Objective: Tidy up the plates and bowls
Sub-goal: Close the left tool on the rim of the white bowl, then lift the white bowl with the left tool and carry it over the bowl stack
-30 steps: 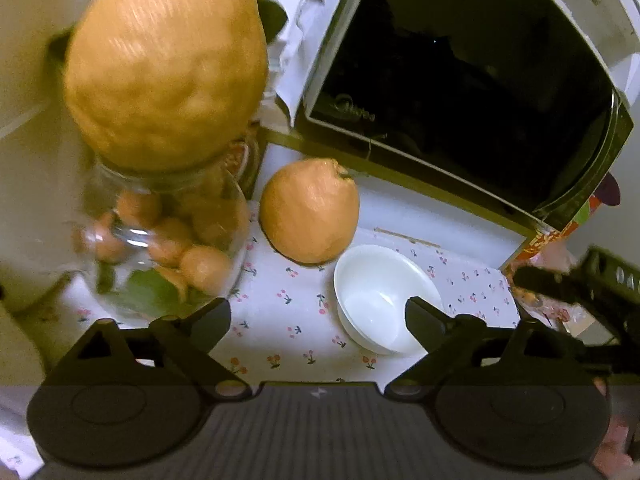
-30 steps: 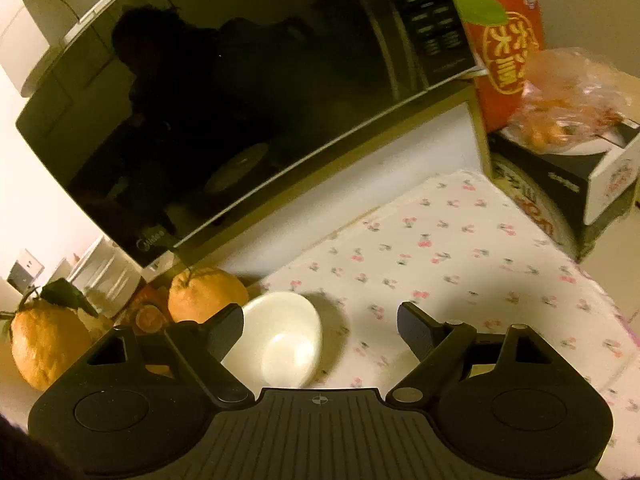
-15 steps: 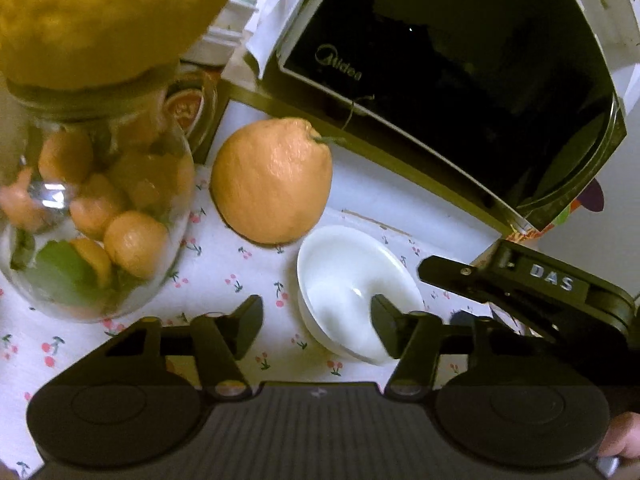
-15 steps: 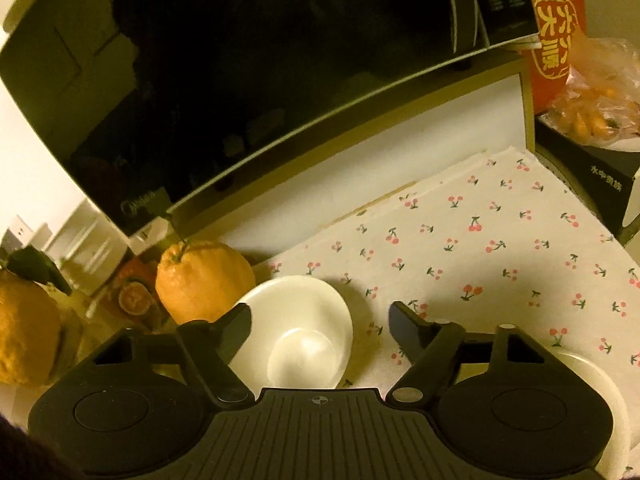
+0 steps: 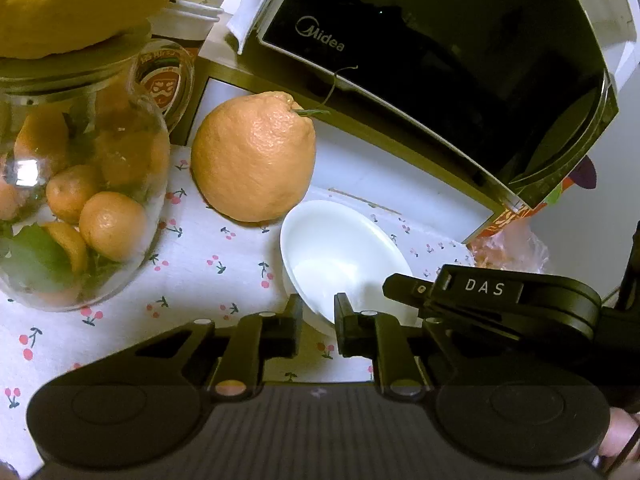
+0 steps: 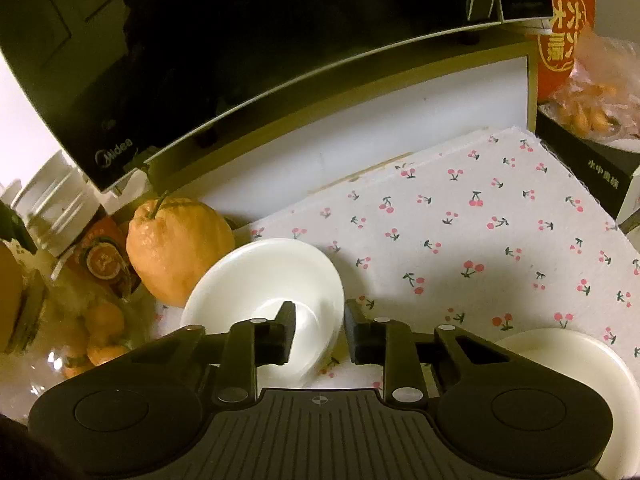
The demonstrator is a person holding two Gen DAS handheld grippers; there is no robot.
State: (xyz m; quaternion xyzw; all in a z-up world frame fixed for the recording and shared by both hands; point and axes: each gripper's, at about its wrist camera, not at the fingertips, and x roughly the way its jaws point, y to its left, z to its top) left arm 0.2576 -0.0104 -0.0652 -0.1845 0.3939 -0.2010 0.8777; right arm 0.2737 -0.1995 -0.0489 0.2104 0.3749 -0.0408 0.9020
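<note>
both tools have just been closing on the white bowl (image 5: 340, 252): left tool (image 5: 318, 320) and right tool (image 6: 318, 330) each pinch its rim. it sits on the cherry-print tabletop (image 6: 480, 240), beside a large orange (image 5: 252, 156).

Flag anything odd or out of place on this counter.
A huge yellow citrus sits perched on the mouth of the glass jar like a lid, precarious. Both claws, left and right, pinch one white bowl at once.
</note>
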